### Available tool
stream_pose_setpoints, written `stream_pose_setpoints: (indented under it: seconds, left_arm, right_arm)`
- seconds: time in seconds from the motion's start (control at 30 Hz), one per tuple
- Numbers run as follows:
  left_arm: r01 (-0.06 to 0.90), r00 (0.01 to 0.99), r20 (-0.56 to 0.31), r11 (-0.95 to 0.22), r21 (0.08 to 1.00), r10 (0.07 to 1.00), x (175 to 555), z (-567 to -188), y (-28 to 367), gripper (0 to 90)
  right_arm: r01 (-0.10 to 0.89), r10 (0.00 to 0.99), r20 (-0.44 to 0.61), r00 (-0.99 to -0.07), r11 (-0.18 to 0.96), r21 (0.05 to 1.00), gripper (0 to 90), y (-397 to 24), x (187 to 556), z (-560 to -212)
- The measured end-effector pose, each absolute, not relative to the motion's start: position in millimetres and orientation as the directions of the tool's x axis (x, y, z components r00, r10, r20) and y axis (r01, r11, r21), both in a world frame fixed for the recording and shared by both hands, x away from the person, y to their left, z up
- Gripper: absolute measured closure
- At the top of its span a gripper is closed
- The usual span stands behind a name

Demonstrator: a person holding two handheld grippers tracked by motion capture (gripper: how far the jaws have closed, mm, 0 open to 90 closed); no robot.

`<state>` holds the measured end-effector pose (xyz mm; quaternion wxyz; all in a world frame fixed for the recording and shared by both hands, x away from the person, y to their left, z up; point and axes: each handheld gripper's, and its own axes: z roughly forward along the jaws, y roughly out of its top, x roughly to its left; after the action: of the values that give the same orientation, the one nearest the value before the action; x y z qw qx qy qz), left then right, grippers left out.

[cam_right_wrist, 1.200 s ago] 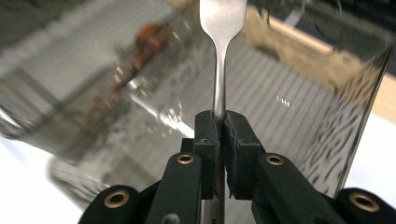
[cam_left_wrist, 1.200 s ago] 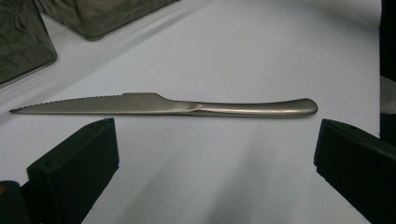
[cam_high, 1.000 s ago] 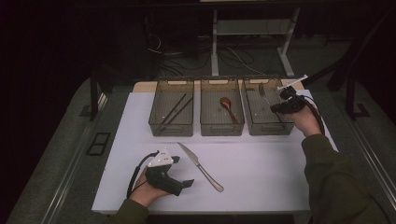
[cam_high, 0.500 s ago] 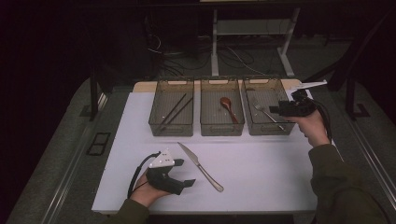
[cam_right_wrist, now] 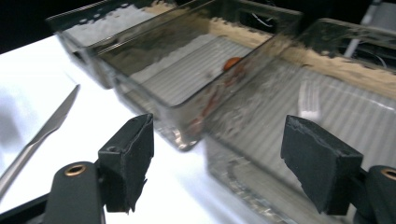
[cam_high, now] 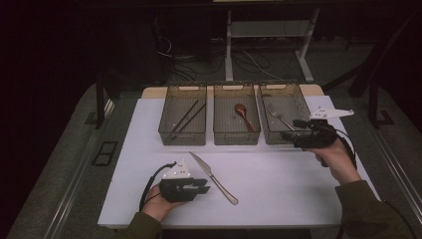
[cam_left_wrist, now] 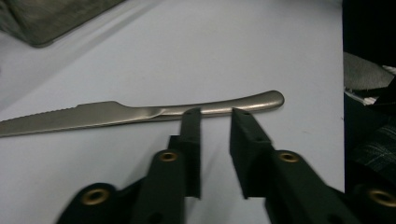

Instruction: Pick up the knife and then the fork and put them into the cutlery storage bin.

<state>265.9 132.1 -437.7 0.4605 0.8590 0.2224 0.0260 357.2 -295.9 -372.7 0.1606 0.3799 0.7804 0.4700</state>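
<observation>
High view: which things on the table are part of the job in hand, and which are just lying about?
In the job:
knife, at the left gripper
fork, in the right bin
right gripper, jaws apart

Lying about:
spoon in the middle bin
chopsticks in the left bin

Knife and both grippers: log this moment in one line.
left gripper: jaws just closing at knife handle, gap left | right gripper: jaws just opening, nothing between, beside fork bin | knife: flat on table
</observation>
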Motion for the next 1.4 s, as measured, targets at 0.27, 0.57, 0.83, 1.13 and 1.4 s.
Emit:
stream_pose_setpoints:
  seconds: [0.27,0.57,0.83,1.13,1.4]
  left_arm:
    - [0.332,0.920,-0.137,-0.546,0.770,0.366,266.9,-440.2,114.7,89.0]
    - [0.290,0.941,-0.098,-0.623,0.727,0.323,271.7,-449.9,89.5,89.1]
    - [0.286,0.942,-0.102,-0.606,0.742,0.320,279.2,-452.4,71.1,89.2]
    - [0.253,0.949,-0.063,-0.627,0.737,0.309,291.2,-453.3,53.1,89.2]
    - [0.288,0.939,-0.115,-0.561,0.776,0.323,290.2,-446.1,60.7,83.8]
  right_arm:
    - [0.408,0.708,0.097,-0.699,0.285,0.867,18.8,-277.8,325.2,-387.7]
    - [0.403,0.685,0.092,-0.722,0.309,0.862,18.3,-273.7,301.5,-406.4]
    - [0.406,0.679,0.086,-0.729,0.328,0.853,18.3,-271.2,298.9,-412.2]
    - [0.401,0.668,0.072,-0.740,0.353,0.845,18.3,-270.7,297.5,-414.0]
    - [0.425,0.633,0.104,-0.767,0.381,0.821,18.3,-269.2,299.9,-412.4]
